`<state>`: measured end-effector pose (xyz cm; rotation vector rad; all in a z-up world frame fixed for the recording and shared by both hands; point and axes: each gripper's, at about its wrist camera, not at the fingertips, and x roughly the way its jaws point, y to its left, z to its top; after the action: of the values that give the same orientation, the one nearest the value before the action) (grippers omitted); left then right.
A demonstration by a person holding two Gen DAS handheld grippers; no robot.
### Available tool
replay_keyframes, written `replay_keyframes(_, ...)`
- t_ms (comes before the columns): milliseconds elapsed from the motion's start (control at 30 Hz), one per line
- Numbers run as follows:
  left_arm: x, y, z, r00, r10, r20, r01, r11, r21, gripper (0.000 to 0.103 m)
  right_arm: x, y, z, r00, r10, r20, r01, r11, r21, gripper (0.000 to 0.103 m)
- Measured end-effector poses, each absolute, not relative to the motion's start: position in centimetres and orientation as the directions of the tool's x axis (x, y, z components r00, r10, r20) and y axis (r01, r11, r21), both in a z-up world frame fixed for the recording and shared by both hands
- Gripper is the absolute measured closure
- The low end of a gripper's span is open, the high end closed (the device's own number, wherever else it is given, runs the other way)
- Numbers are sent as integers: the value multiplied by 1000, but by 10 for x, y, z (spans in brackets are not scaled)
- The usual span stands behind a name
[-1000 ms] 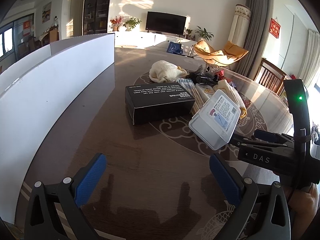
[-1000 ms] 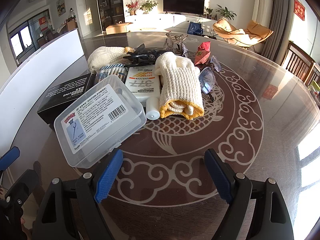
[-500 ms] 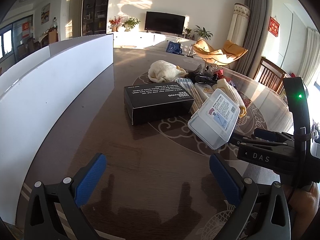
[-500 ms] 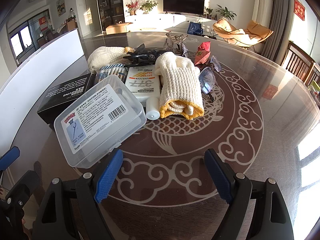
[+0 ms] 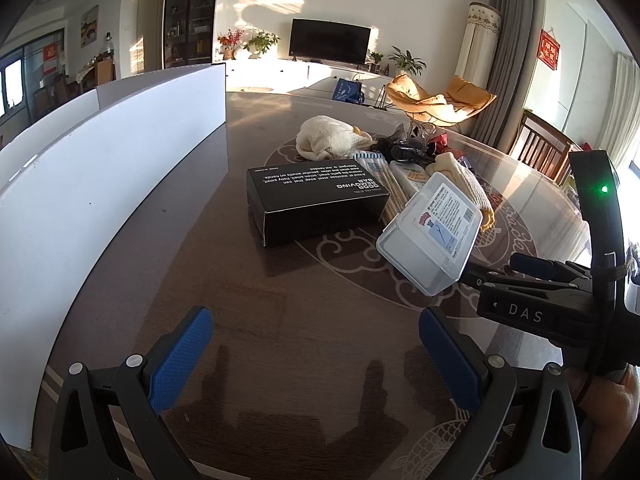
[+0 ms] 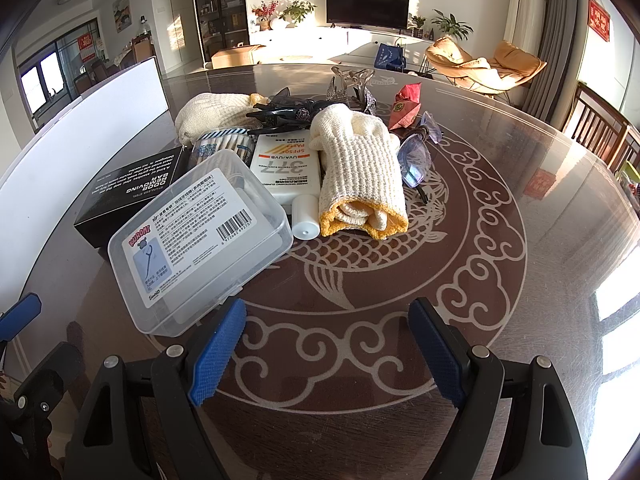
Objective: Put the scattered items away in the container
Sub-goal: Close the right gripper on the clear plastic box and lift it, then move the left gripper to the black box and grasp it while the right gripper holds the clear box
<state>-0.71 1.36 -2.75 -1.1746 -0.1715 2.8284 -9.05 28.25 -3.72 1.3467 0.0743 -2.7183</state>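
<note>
A pile of items lies on the round glass-topped table (image 6: 500, 280): a clear plastic box (image 6: 200, 240) (image 5: 430, 232), a black carton (image 5: 316, 200) (image 6: 128, 192), a white sunscreen tube (image 6: 290, 172), a cream knit glove (image 6: 360, 172), a second glove (image 5: 324, 142), hair clips (image 6: 288, 114), glasses (image 6: 416, 156) and a red packet (image 6: 406, 106). A white container (image 5: 100, 184) stands along the left. My left gripper (image 5: 316, 364) is open and empty, short of the carton. My right gripper (image 6: 328, 352) is open and empty, its left finger just in front of the clear box.
A pack of cotton swabs (image 6: 224, 144) lies between the carton and the tube. The right gripper's body (image 5: 560, 300) shows at the right of the left wrist view. Wooden chairs (image 6: 600, 132) stand past the table's right edge.
</note>
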Motion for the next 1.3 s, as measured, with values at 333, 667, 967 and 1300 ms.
replay_keyframes(333,2,-21,-34,-644,38,-764,51,-994,-93,0,-89,283,-37,-602,-72,-795,116,-993,1,18)
replay_keyframes(667,21,-48,-41,-624,-17,-781,103,-993,-62,0,-42,242,-34,-580,-106,-808,172,-985,6,18)
replay_keyframes(967,33,-32,-37,-634,-70,-770,42,-998,56,0,-99,209,-34,-553,-87,-828,132,-991,16,18)
replay_keyframes(1300,19,-12,-37,-586,-22,-810,-152,-979,136,0,-71,304,-33,-590,42,-806,-82,-997,8,19)
